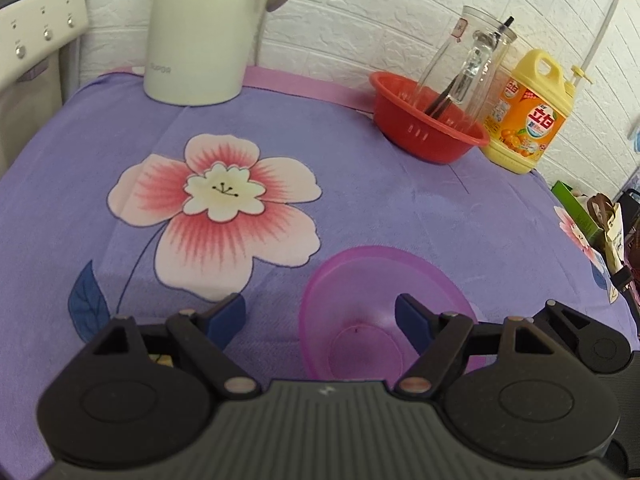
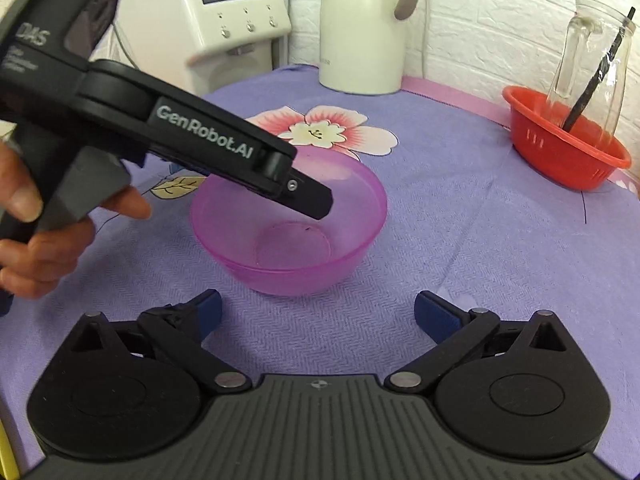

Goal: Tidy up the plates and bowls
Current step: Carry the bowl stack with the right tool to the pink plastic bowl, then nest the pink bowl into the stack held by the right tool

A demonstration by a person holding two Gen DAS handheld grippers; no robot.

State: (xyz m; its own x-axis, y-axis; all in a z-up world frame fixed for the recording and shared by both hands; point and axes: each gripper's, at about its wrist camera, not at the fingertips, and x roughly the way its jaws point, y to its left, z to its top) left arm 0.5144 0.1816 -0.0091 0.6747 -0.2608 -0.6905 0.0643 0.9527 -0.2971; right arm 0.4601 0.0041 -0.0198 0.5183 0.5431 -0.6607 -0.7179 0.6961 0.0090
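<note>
The left gripper [image 1: 320, 316] has its blue-padded fingers [image 1: 226, 314] spread wide and holding nothing; in the left wrist view one finger hangs over the inside of the translucent purple bowl [image 1: 384, 280] and the other outside its rim, so the near wall sits between them. The right wrist view shows the same gripper reaching down from the left, its dark fingertip poised over the bowl's hollow, though whether it touches the plastic cannot be told. The right gripper [image 2: 318, 312] is also wide open and empty, waiting just short of the purple bowl [image 2: 288, 236] on the near side. The bowl stands upright near the middle of the counter [image 2: 460, 240], which is covered by a lilac flowered cloth. Further out, toward the far right edge, a red plastic basket [image 2: 560, 160] holds a glass jar [image 2: 588, 60] with a dark stick in it, a yellow detergent bottle [image 1: 528, 120] beside it; a white thermos jug [image 2: 364, 32] stands at the back edge. The step in hand appears to be taking hold of the bowl by its rim. The next move likely calls for lowering the left fingers astride the wall and closing gently, since thin plastic may flex or slide on the cloth.
</note>
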